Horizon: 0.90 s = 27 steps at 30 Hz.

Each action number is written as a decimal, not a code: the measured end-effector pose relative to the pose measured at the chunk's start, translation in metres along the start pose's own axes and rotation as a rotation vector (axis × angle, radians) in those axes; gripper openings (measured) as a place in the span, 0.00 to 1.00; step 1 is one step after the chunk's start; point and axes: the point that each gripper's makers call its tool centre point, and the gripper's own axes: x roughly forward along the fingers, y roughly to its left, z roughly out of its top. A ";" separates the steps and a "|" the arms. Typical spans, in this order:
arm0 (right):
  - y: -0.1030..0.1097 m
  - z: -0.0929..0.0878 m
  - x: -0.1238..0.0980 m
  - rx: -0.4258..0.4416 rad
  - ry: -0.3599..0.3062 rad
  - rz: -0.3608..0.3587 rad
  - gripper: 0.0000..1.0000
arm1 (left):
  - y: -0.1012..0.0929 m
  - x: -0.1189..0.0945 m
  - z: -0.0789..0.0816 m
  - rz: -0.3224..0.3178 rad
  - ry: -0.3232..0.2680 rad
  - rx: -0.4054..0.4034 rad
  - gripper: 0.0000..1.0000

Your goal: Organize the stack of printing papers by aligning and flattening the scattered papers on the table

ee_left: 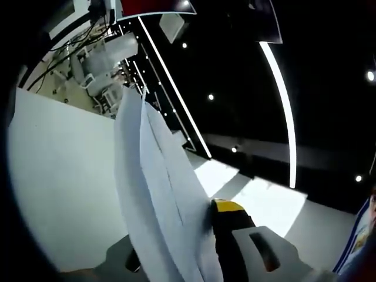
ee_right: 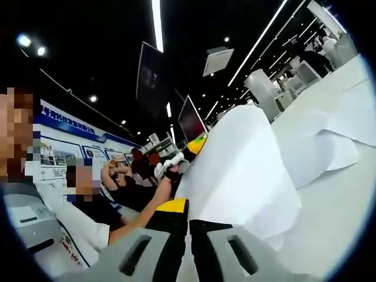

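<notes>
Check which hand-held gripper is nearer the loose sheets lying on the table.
Right, probably. The right hand-held gripper grips the held papers, with the loose sheets lying just beyond, to its right. The left hand-held gripper clamps the papers' opposite end, farther away.

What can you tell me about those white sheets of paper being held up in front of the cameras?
The held sheets are plain white printing paper, thin and bare of print as far as shows. In the left gripper view several stand on edge, fanned slightly, pinched between the left gripper jaws. In the right gripper view they bulge in a curve above the right gripper, whose jaws look closed. More loose sheets lie overlapping on the white table.
</notes>
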 end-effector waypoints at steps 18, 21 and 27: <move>0.006 -0.009 0.008 0.004 0.029 0.020 0.00 | -0.001 -0.001 -0.001 -0.002 -0.003 -0.006 0.18; 0.006 -0.007 0.007 -0.009 0.028 0.014 0.00 | -0.001 -0.001 -0.001 -0.002 -0.003 -0.007 0.18; 0.011 0.004 0.003 -0.012 -0.014 0.021 0.00 | -0.002 -0.001 -0.001 -0.003 -0.003 -0.005 0.19</move>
